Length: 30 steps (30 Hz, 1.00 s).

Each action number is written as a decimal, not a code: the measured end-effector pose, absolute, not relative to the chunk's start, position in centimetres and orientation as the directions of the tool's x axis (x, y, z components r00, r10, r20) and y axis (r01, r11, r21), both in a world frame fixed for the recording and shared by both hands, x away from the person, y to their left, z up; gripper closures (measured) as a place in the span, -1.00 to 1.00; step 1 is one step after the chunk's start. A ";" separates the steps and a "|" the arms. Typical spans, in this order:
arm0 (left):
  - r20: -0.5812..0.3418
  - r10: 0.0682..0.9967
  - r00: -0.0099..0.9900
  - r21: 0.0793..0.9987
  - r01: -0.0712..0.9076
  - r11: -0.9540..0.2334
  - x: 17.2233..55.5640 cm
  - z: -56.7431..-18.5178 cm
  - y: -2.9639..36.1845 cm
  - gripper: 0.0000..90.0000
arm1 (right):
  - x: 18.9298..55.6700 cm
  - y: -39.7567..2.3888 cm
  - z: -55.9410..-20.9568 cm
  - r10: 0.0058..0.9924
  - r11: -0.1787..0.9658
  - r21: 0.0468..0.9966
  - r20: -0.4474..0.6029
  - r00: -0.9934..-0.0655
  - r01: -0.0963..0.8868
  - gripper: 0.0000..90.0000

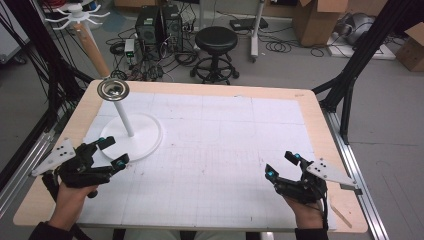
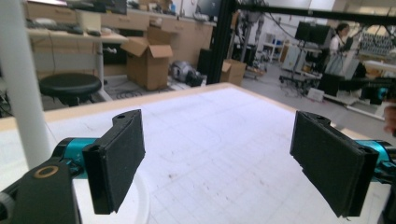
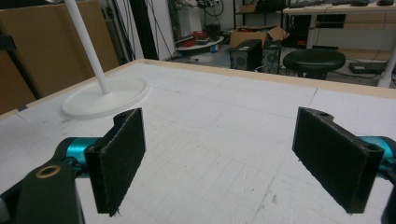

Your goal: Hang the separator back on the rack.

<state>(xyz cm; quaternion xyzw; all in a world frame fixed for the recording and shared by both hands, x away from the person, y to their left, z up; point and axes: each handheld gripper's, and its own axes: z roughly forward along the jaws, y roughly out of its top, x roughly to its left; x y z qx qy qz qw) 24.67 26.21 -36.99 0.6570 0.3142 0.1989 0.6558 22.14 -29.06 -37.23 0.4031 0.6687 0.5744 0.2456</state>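
Observation:
A white stand (image 1: 131, 134) sits at the left of the table on a round flat base, its thin pole carrying a shiny metal dish (image 1: 113, 89) at the top. My left gripper (image 1: 114, 151) hovers low at the near rim of that base, open, with nothing between its pads. The left gripper view has the gripper (image 2: 224, 163) spread wide, the pole (image 2: 21, 84) at far left and the base rim (image 2: 137, 203) under the left jaw. My right gripper (image 1: 281, 165) is open over the mat at the front right. In the right gripper view its pads (image 3: 229, 158) are empty and the stand (image 3: 105, 98) lies far left.
The table (image 1: 320, 130) has a wooden border around a white gridded mat. A thin wooden stick (image 1: 342, 215) lies at the front right corner. Beyond the far edge stand a black stool (image 1: 216, 42), computer towers (image 1: 159, 25) and cardboard boxes (image 1: 320, 20). Black frame posts flank both sides.

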 end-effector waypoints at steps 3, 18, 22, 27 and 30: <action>-0.155 0.674 0.723 0.986 0.155 0.061 24.7 -37.3 26.1 -0.59 | 22.1 -29.0 -37.3 0.826 0.017 0.965 0.133 -0.548 0.261 -0.64; -0.161 0.671 0.724 0.985 0.159 0.065 24.7 -37.5 26.4 -0.58 | 21.7 -28.8 -37.3 0.833 0.030 0.966 0.118 -0.540 0.258 -0.64; -0.165 0.675 0.719 0.985 0.159 0.071 24.7 -37.5 26.4 -0.58 | 21.7 -29.0 -37.3 0.836 0.022 0.966 0.124 -0.535 0.258 -0.64; -0.159 0.678 0.717 0.985 0.157 0.066 24.8 -37.5 26.4 -0.58 | 21.7 -28.9 -37.4 0.832 0.029 0.964 0.122 -0.541 0.263 -0.64; -0.164 0.681 0.714 0.985 0.158 0.071 24.8 -37.5 26.4 -0.58 | 21.7 -28.8 -37.4 0.831 0.032 0.964 0.121 -0.543 0.263 -0.64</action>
